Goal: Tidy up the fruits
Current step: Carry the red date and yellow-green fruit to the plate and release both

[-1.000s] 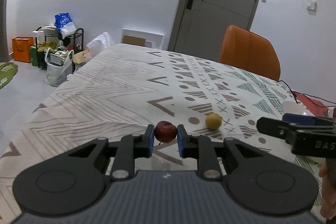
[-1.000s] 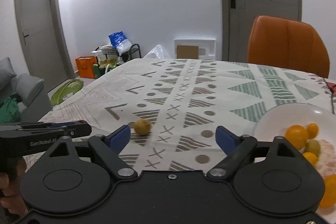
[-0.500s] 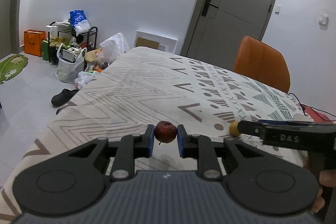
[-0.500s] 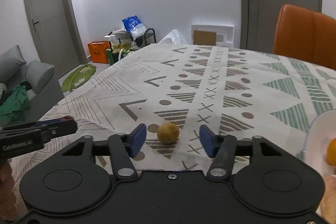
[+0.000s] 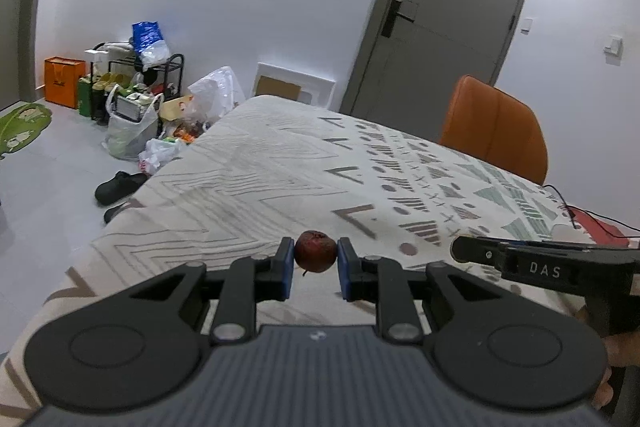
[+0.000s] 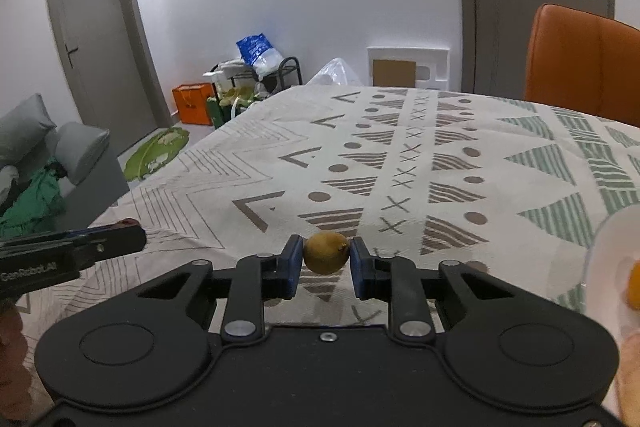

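My left gripper is shut on a small dark red fruit and holds it above the patterned tablecloth. My right gripper is shut on a round yellow-brown fruit low over the cloth. The right gripper's side shows at the right of the left wrist view, and the left gripper's side shows at the left of the right wrist view. A white plate with an orange fruit sits at the right edge.
An orange chair stands at the table's far right side. A grey door is behind it. Bags and a rack clutter the floor at the left. A red item with a black cable lies at the table's right.
My right gripper has closed on the yellow-brown fruit, which lay free between open jaws before. My left gripper has kept hold of the red fruit while swinging left.
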The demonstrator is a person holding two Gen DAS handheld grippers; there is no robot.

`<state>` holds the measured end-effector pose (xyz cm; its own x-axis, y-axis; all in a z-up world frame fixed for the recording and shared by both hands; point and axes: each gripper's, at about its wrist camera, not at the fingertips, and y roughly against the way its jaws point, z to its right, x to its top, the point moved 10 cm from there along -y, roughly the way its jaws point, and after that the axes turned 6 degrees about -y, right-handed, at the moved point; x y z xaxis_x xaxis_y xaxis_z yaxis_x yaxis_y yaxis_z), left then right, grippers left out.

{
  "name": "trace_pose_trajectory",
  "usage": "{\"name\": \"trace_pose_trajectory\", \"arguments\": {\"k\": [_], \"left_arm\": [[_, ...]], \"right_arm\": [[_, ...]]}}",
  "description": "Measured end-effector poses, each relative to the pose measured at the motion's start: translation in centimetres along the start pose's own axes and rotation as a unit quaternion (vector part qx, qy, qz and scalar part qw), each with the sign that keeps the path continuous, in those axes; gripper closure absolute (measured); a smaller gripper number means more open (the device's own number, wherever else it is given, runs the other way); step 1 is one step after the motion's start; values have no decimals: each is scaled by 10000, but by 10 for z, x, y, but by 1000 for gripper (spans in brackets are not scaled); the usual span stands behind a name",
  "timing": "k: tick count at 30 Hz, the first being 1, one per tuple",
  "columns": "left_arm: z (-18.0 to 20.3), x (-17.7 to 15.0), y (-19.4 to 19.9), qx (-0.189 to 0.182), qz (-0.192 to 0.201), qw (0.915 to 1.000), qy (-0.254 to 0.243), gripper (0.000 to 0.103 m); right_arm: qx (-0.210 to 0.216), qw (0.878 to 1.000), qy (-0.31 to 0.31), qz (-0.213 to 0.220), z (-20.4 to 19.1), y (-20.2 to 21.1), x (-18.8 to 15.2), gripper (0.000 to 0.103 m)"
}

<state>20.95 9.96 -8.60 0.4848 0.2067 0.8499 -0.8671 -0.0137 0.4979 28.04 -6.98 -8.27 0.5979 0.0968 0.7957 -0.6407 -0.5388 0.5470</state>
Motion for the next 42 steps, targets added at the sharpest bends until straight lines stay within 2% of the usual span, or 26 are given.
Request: {"name": "trace_pose_trajectory", "arguments": {"k": [18,42], "left_arm": [[75,7,-6,-407,-54,9982,-442,82],[185,9,-14,-971,-5,9900,-1028,82]], "right_arm": [[-470,9959,-300,716,51,78,4,79],[-859,9860,-845,1154,132,135,-4,79]]}}
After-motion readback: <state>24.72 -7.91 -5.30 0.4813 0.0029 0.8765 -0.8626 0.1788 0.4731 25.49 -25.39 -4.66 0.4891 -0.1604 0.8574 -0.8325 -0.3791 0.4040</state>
